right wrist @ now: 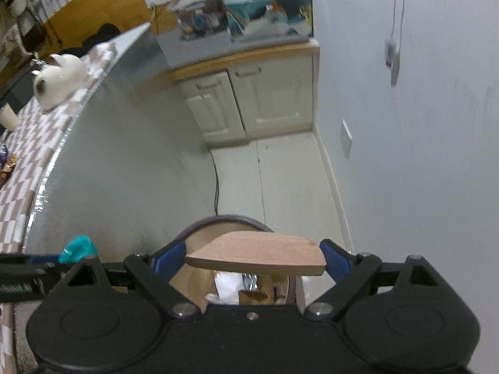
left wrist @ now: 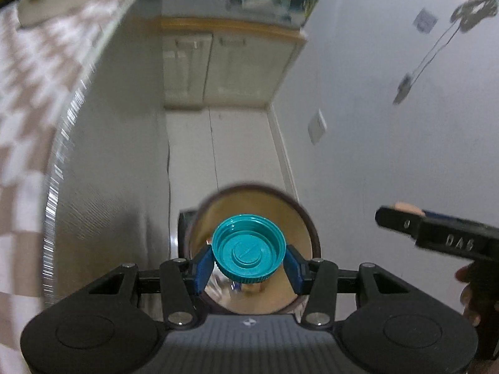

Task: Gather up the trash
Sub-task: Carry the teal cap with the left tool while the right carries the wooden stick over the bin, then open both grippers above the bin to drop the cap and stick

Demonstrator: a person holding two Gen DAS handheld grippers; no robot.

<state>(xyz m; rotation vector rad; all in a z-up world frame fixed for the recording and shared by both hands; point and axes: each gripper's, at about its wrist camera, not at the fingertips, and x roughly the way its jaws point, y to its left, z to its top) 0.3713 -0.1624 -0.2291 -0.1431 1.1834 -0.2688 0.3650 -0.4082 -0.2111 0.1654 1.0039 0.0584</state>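
My left gripper [left wrist: 249, 260] is shut on a teal plastic lid [left wrist: 249, 247], its hollow side toward the camera, right above the mouth of a round brown bin [left wrist: 307, 218] on the floor. My right gripper [right wrist: 254, 257] is shut on a flat wooden piece [right wrist: 255, 252] with one curved edge, held level over the same bin [right wrist: 218, 219]. Wrappers and paper lie inside the bin [right wrist: 246, 286]. In the left wrist view the right gripper's finger [left wrist: 402, 221] shows at the right; in the right wrist view the teal lid [right wrist: 78, 249] shows at the left.
A checkered table [right wrist: 18, 168] with a silver side stands to the left, a white cat-shaped figure [right wrist: 59, 78] on it. A pale wall [right wrist: 421, 155] runs on the right. A cream cabinet [right wrist: 252, 99] with cluttered top closes the far end of the narrow floor strip.
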